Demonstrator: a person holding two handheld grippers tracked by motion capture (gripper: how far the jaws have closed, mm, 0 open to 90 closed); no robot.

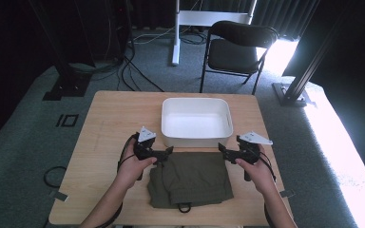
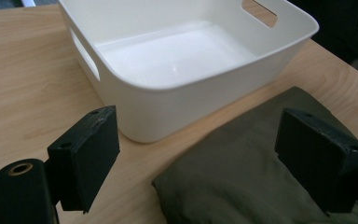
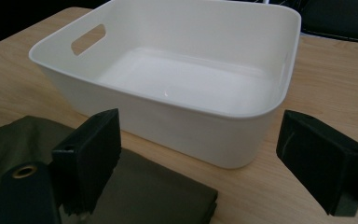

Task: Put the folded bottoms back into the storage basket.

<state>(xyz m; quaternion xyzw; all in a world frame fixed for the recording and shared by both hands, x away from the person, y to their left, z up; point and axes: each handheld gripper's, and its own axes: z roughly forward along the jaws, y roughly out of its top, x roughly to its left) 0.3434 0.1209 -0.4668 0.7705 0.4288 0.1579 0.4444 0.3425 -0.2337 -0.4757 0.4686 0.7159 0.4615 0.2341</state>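
- High view: a folded olive-green garment [image 1: 191, 179] lies at the lower centre of the frame on a light wooden table [image 1: 104, 123]; a white plastic bin [image 1: 196, 121] stands just above it, its near wall close to the cloth's upper edge; the left gripper [image 1: 169, 151] sits at the garment's upper left corner and the right gripper [image 1: 222, 148] at its upper right corner, each pointing inward toward the other; a person's hands and forearms come up from the bottom edge; a black folding chair [image 1: 237, 47] stands on the grey floor at the upper centre, beyond the table.
- Left gripper view: the two black jaws stand wide apart at the lower left and lower right with nothing pinched between them; the garment [image 2: 247, 172] fills the lower right, its rounded folded corner lying in the gap between the jaws; the bin [image 2: 186, 100] takes the upper centre, empty, with a handle slot in its left wall; whether the right-hand jaw touches the cloth I cannot tell.
- Right gripper view: the jaws are also spread wide and hold nothing; the garment [image 3: 154, 196] occupies the lower left, its squared corner ending at the lower centre; the bin [image 3: 177, 121] sits across the upper half, apart from the cloth by a strip of bare table [image 3: 326, 65].
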